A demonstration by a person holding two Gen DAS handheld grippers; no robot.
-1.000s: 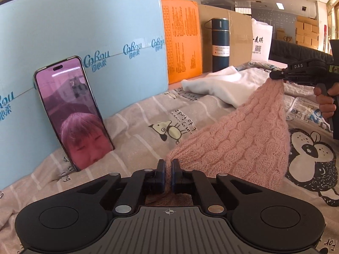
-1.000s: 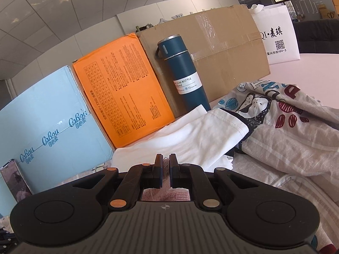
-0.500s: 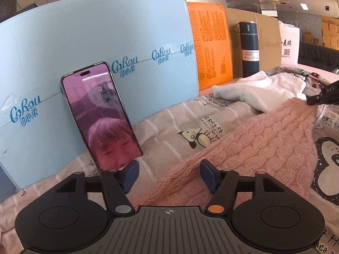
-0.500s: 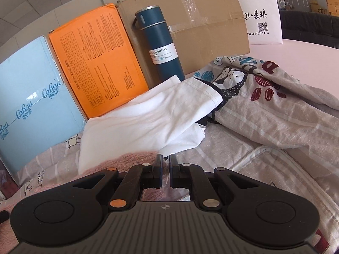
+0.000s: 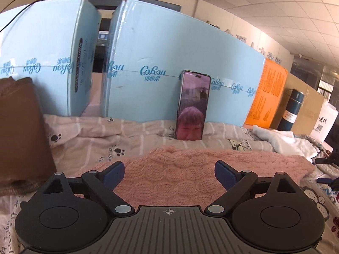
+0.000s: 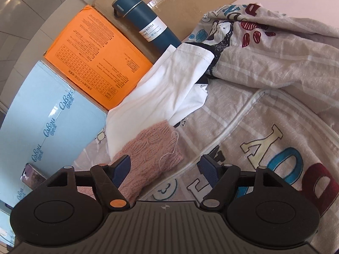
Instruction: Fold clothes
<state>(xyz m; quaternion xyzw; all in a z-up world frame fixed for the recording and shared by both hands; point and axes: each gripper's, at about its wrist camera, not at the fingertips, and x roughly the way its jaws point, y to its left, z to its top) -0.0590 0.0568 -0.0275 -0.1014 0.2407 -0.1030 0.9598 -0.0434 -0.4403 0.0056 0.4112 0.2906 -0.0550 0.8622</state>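
Pink knit sweater [image 5: 190,169], pinched taut a second ago, lies released on bedding; both jaws just opened.

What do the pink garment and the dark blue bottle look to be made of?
Pink garment: chunky knit, probably wool or acrylic yarn; cable pattern, fuzzy surface and a loose thread at its end show.
Dark blue bottle: likely coated metal; matte cylinder, label reads "vacuum bottle".

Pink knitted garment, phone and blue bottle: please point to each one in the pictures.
pink knitted garment [image 5: 190,169]: left wrist view, middle of the cable-knit surface.
phone [image 5: 193,105]: left wrist view, centre of the lit screen.
blue bottle [image 6: 148,21]: right wrist view, body just above the white label.
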